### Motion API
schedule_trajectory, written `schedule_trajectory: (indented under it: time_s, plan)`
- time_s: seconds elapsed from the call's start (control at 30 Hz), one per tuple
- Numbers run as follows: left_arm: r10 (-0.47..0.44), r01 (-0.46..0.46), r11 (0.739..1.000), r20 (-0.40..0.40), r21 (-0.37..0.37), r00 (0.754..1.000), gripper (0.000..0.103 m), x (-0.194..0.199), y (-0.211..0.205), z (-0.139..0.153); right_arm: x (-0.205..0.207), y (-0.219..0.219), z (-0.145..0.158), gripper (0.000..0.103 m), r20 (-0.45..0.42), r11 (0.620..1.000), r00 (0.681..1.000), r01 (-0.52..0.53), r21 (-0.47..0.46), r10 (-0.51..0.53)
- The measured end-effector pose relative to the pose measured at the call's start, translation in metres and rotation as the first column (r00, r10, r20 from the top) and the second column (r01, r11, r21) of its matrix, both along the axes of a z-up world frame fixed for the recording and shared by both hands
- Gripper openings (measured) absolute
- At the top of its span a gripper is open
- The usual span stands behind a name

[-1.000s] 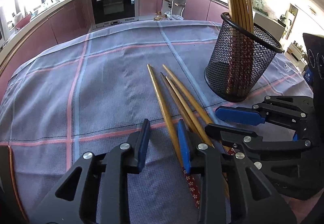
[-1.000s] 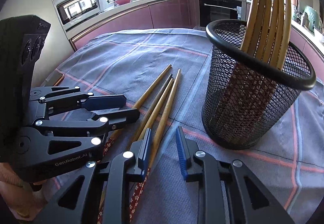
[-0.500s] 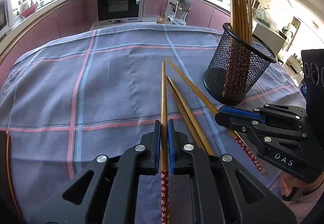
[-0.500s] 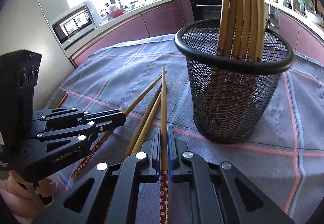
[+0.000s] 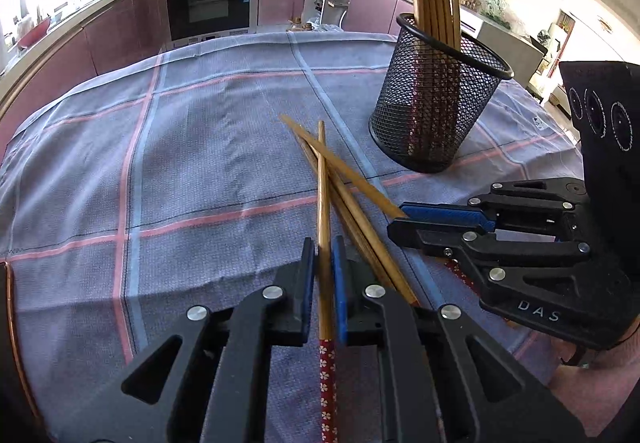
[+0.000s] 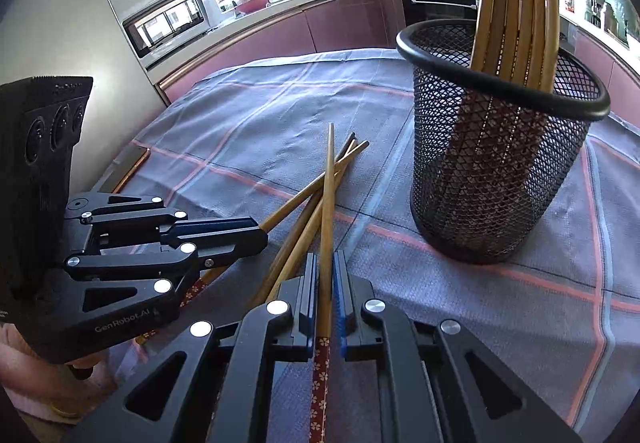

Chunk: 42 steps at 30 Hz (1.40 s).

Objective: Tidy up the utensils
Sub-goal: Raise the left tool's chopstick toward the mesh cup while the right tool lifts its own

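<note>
While each clamps one chopstick, the left gripper (image 5: 323,263) and right gripper (image 6: 326,275) sit near the mesh cup (image 5: 436,111); two loose chopsticks (image 6: 300,231) lie crossed on the cloth (image 5: 192,147) beside it; more stand inside.

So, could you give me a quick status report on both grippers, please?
Left gripper shut on one wooden chopstick with red floral handle. Right gripper shut on another. Two loose chopsticks lie crossed beneath. Black mesh cup upright, unobstructed.
</note>
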<state>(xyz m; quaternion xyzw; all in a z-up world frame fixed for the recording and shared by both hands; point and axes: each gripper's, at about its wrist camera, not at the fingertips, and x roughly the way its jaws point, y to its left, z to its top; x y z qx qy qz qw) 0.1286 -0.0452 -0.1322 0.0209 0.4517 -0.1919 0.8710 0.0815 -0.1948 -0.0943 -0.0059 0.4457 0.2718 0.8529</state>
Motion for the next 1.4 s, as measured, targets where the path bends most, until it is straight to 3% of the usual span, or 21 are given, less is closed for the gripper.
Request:
schedule_trajectory:
  time_s: [0.3,0.4,0.6,1.03,1.4]
  plan:
    - [-0.01,0.01,1.0,-0.011,0.001,1.0,0.015,0.019,-0.002,-0.003,0.01,0.005,-0.002,0.008,0.003,1.0,1.0,-0.004,-0.002,0.004]
    - [-0.003,0.003,1.0,-0.01,0.003,1.0,0.008,0.019,-0.004,-0.002,0.007,0.0,-0.001,0.006,0.004,1.0,1.0,-0.002,0.004,0.002]
    - [0.005,-0.004,1.0,0.006,-0.019,1.0,0.008,0.012,0.001,0.008,-0.002,-0.006,0.011,0.006,0.048,1.0,0.999,-0.006,0.025,0.005]
    - [-0.023,0.035,0.988,0.083,-0.152,0.996,0.008,-0.009,0.019,0.057,-0.018,-0.032,0.053,0.006,0.15,0.993,0.989,-0.001,0.114,-0.016]
    - [-0.054,0.086,0.965,0.134,-0.248,0.989,0.007,-0.025,0.028,0.09,-0.023,-0.049,0.071,0.006,0.193,0.985,0.98,0.019,0.173,-0.053]
